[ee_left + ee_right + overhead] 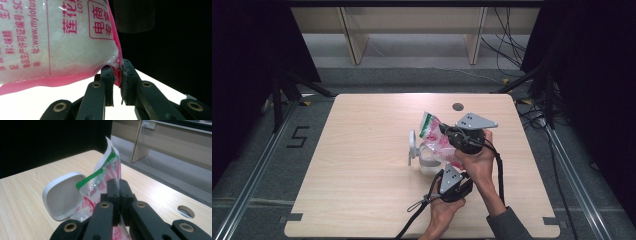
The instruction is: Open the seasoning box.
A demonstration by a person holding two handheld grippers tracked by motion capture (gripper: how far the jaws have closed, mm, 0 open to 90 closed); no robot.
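bag: plastic bag (438,141) pinched between left gripper (455,176) below and right gripper (451,134) above
grip: both clamped on bag
surface: wooden table (362,165), bag mid-right; dark curtains around

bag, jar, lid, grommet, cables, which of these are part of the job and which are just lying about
In the job:
bag, pinched by both grippers
left gripper on its bottom corner
right gripper on its side
clear jar under the bag
white lid, flipped open

Lying about:
table grommet
floor cables
wooden stand legs
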